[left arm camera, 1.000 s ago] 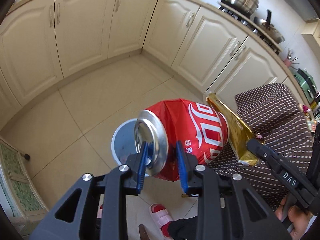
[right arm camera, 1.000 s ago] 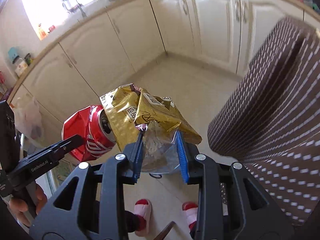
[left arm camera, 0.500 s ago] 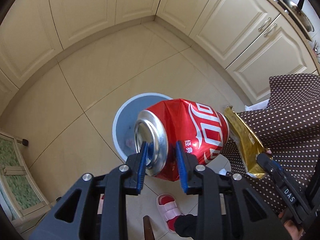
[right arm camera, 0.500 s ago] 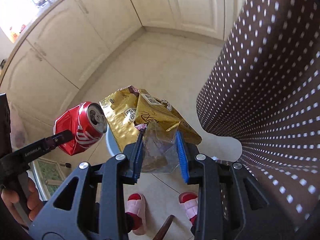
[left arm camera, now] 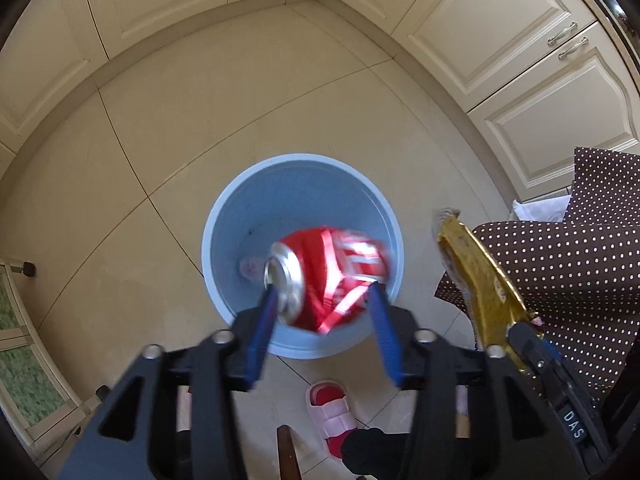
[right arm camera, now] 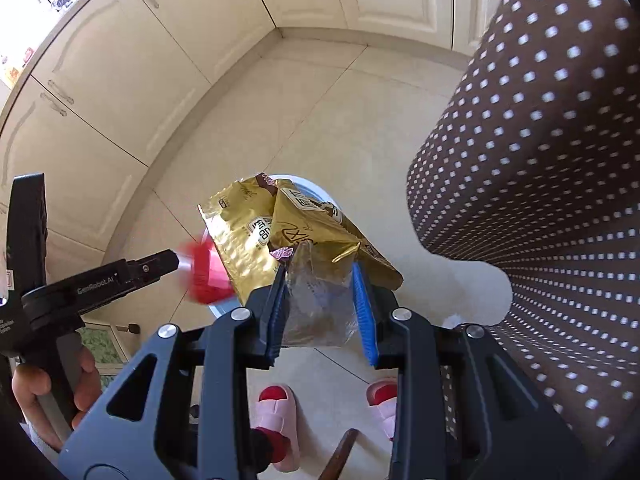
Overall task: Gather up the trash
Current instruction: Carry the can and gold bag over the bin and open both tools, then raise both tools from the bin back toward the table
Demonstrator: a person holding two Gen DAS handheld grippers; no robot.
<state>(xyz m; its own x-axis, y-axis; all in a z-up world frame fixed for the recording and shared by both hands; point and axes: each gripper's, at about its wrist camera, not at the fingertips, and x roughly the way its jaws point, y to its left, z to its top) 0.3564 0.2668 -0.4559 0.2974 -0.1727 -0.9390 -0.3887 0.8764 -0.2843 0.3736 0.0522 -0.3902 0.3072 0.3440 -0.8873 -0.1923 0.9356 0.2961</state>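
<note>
White letters "DAS" stand on the black body of the right gripper [left arm camera: 536,356], seen at the lower right of the left gripper's [left arm camera: 322,312] fingers. "GenRobot.AI" is printed in pale letters along the left gripper's black finger, left of the right gripper's own blue pads. The gold snack bag [right arm camera: 296,236] above those pads carries Chinese characters, too crumpled to read. The red can [left arm camera: 332,276] is blurred; its white lettering cannot be read
</note>
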